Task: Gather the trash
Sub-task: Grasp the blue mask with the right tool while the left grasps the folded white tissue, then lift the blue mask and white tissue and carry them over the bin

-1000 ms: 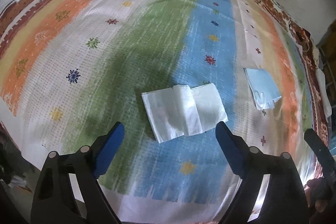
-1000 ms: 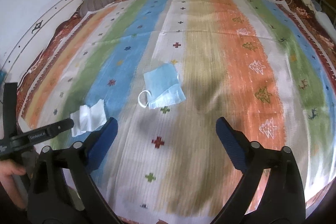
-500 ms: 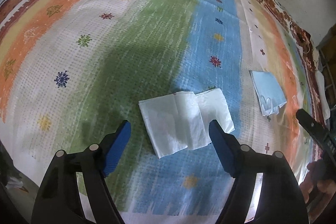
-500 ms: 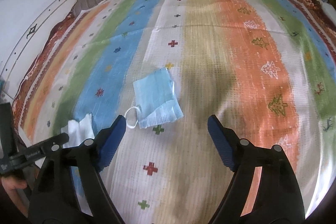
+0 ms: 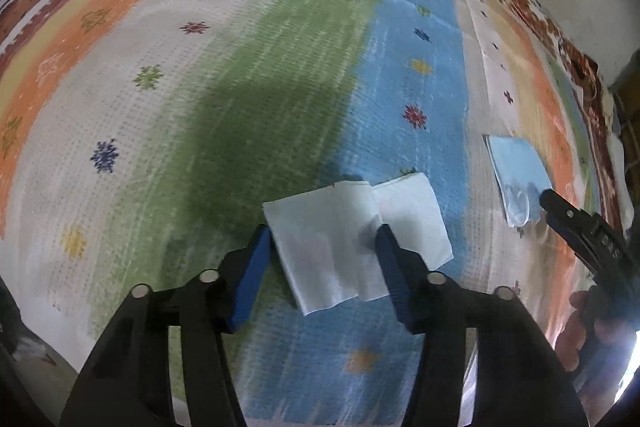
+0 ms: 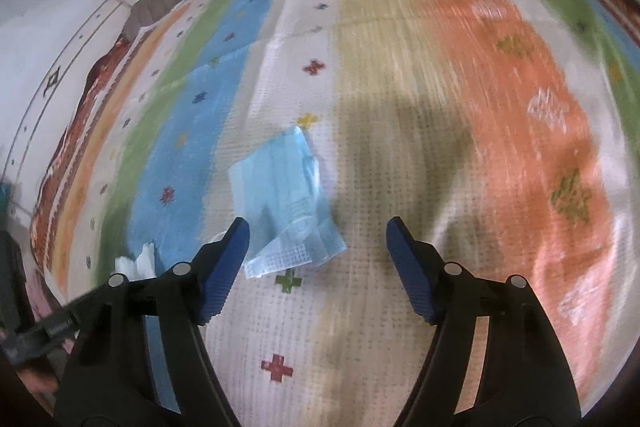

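while no writing seems legible, both claws (image 5: pixel 322 247) (image 6: pixel 318 239) are closing, not yet gripping napkin (image 5: pixel 344 239) or mask (image 6: pixel 284 195).

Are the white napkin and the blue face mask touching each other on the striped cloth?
Apart. The left wrist view shows the napkin and the mask separated by a bare strip of cloth.

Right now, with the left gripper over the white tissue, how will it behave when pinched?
The white tissue looks thin and folded, so probably floppy and very light. Lying flat on the striped cloth, it may bunch between the closing left gripper pads.
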Motion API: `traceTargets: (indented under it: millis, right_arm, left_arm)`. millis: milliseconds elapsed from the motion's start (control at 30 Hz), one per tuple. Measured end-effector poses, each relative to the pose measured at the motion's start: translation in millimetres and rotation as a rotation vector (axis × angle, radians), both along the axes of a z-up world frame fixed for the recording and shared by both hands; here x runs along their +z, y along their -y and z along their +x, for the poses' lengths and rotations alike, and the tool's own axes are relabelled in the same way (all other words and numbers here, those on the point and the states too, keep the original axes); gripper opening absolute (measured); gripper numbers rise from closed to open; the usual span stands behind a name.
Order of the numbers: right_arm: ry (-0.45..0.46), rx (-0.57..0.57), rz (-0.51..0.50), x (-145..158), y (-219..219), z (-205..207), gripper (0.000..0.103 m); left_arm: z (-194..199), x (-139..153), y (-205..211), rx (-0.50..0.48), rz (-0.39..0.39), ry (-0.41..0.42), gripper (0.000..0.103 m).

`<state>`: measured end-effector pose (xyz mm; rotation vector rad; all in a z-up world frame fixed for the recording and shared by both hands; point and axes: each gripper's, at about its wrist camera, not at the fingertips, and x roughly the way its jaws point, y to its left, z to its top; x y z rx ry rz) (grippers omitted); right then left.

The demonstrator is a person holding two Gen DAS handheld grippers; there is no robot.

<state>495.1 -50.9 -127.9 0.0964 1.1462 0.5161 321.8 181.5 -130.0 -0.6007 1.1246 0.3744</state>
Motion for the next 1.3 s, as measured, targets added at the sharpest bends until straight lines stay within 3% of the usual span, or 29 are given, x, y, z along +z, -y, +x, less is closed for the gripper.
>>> traceTargets:
  millis: [233, 333, 400, 600, 667, 867, 1067, 1300]
  right_arm:
    - [-0.03, -0.011, 0.019, -12, -3, 5, 0.051]
    - [-0.019, -0.003, -0.028, -13, -10, 3, 0.05]
    - [-0.004, 0.017, -0.066, -13, -17, 1, 0.045]
    - [0.019, 0.053, -0.124, -15, -30, -5, 0.027]
    - [0.038, 0.059, -0.156, -16, -34, -8, 0.026]
    - [0.081, 0.11, -0.185, -16, -36, -13, 0.006]
    - [0.114, 0.139, -0.216, -5, -36, -26, 0.004]
    - [0.177, 0.154, -0.243, 31, -26, -52, 0.004]
  left_arm:
    - [14, -7, 11, -0.057, 0.071, -0.041, 0.043]
    - [19, -8, 16, -0.08, 0.119, -0.054, 0.03]
    - [22, -8, 17, -0.089, 0.132, -0.056, 0.019]
    - [22, -6, 23, -0.118, 0.164, -0.054, 0.013]
    - [23, -5, 24, -0.124, 0.159, -0.052, 0.011]
    - [22, -2, 18, -0.111, 0.126, -0.043, 0.008]
    - [20, 13, 18, -0.104, 0.058, -0.006, 0.007]
    - [14, 40, 27, -0.128, 0.016, 0.049, 0.007]
